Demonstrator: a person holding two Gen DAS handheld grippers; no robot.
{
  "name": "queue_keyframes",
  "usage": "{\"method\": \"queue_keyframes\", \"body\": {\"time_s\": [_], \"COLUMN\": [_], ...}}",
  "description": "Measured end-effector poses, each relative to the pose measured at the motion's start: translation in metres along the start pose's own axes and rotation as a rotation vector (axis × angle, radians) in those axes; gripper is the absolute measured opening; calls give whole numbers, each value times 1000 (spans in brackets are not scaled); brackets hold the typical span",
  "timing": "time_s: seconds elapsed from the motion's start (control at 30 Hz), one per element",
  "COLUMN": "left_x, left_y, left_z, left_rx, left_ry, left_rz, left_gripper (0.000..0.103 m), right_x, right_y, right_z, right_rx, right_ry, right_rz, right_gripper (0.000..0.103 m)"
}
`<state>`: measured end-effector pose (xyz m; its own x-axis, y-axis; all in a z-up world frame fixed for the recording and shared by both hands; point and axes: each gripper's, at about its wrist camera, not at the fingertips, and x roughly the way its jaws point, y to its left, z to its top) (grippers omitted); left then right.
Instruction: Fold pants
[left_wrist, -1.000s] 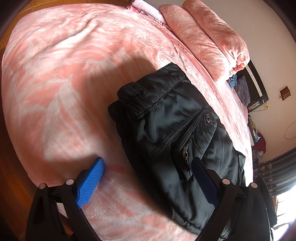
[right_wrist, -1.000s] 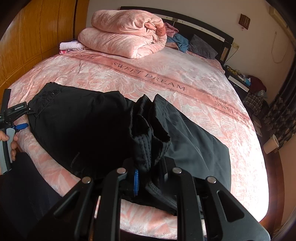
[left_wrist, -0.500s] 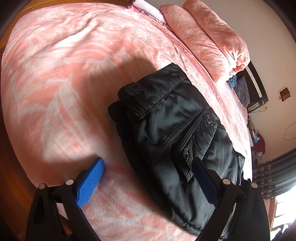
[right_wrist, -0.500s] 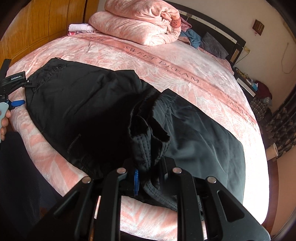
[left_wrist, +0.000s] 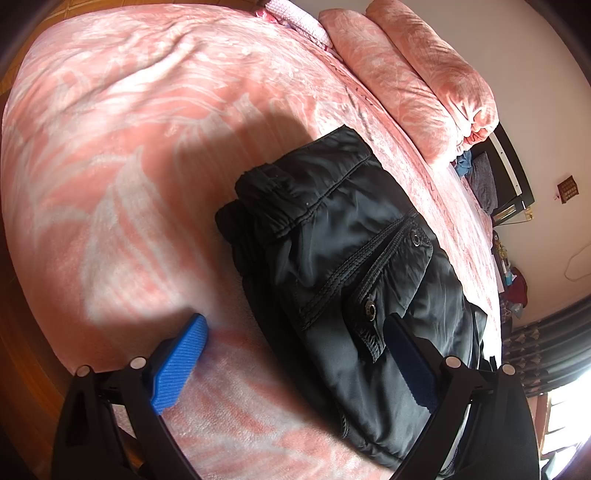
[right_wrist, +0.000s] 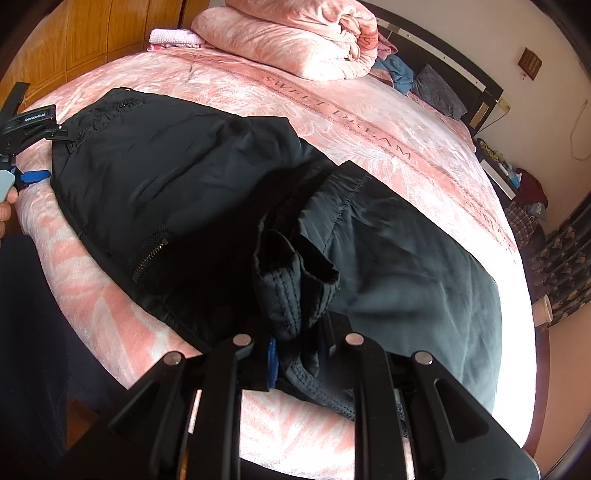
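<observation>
The right gripper (right_wrist: 297, 350) pinches a bunched hem of black pants (right_wrist: 207, 177) at the pink bed's (right_wrist: 369, 122) near edge, while the left gripper (left_wrist: 295, 354) gapes wide over the waistband.

Slightly glossy black cloth pants (left_wrist: 354, 266) lie on a plush, seemingly fleece pink bedspread (left_wrist: 110, 155).

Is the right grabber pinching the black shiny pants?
Touching. In the right wrist view, the right gripper has its blue pads closed on a bunched fold of the black shiny pants.
</observation>
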<state>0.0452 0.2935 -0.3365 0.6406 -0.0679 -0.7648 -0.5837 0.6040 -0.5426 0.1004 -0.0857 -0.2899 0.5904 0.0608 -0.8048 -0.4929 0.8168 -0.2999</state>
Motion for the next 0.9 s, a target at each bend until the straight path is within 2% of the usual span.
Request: {"method": "queue_keyframes", "body": {"time_s": [0.27,0.37,0.4,0.43,0.47,0.5,0.53,0.6,0.67,0.73,0.87,0.9], "left_x": [-1,-1,-1,-1,-1,-1,-1,-2,-3,-3,-3,-3], "left_y": [0,0,0,0,0,0,0,2,3,4,5,5], "left_z": [1,1,1,1,0,0,0,0,0,1,0,0], "left_rx": [3,2,1,1,0,-1,-3,-8,-13,-16,-16,-15], "left_ry": [3,2,2,1,0,0,-1,-3,-5,-6,-4,-2], "left_rz": [1,-2,-2,-3,-3,-5,-7,-14,-21,-27,-36,-38], "left_gripper": [97,97,97,97,97,97,97,97,97,97,97,97], "right_x": [5,1,-3,-8,-14,-20,-26,-36,-35,-27,-4,0], "right_y": [10,12,11,9,6,3,-2,-14,-29,-38,-37,-38], "right_z": [-8,-11,-12,-12,-12,-12,-11,-7,-1,5,11,11], "right_rx": [-37,-39,-31,-17,6,36,65,125,191,236,239,246], "right_ry": [17,9,4,-6,-10,-13,-19,-35,-19,14,88,100], "right_rz": [-4,22,52,94,173,248,296,323,277,277,260,265], "right_gripper": [23,32,40,56,67,74,74,74,70,67,67,64]}}
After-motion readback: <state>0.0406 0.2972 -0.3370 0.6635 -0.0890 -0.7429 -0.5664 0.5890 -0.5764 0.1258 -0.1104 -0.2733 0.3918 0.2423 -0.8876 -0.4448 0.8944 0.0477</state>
